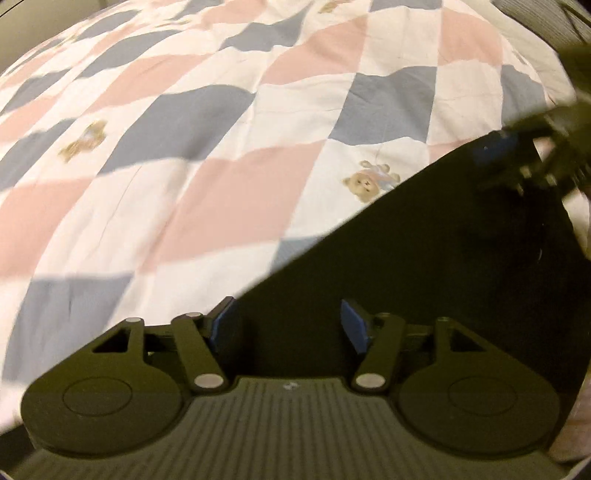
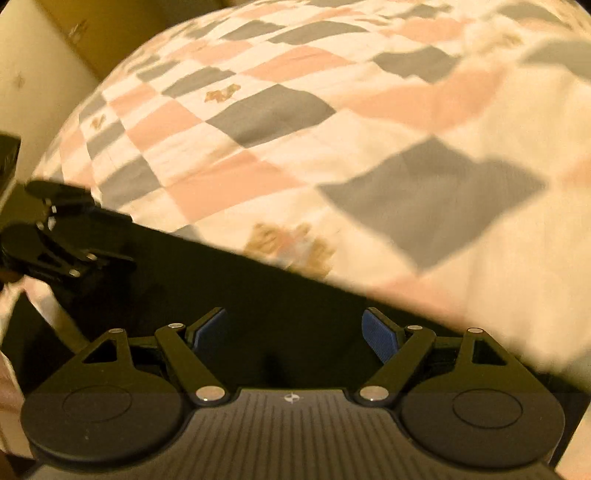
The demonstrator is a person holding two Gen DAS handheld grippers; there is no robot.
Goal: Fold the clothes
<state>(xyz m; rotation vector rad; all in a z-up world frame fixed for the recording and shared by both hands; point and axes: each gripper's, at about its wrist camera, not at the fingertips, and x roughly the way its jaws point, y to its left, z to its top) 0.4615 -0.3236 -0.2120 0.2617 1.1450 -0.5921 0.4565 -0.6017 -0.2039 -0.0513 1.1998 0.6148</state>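
Observation:
A black garment [image 1: 424, 258] lies flat on a checked bedspread [image 1: 221, 129], its straight edge running diagonally from lower left to upper right. My left gripper [image 1: 288, 325] is open just above the garment's near part, blue pads wide apart with nothing pinched between them. In the right wrist view the same black garment [image 2: 221, 273] fills the lower left. My right gripper [image 2: 295, 332] is open over it, with only cloth below the gap. Each gripper shows blurred in the other's view: the right gripper [image 1: 524, 158] at the garment's far corner, the left gripper [image 2: 62, 240] at the left edge.
The pink, grey and white bedspread [image 2: 332, 147] with small bear prints [image 1: 365, 181] covers the bed beyond the garment. A pale wall [image 2: 33, 81] and a brownish panel [image 2: 96, 26] stand past the bed's far left edge.

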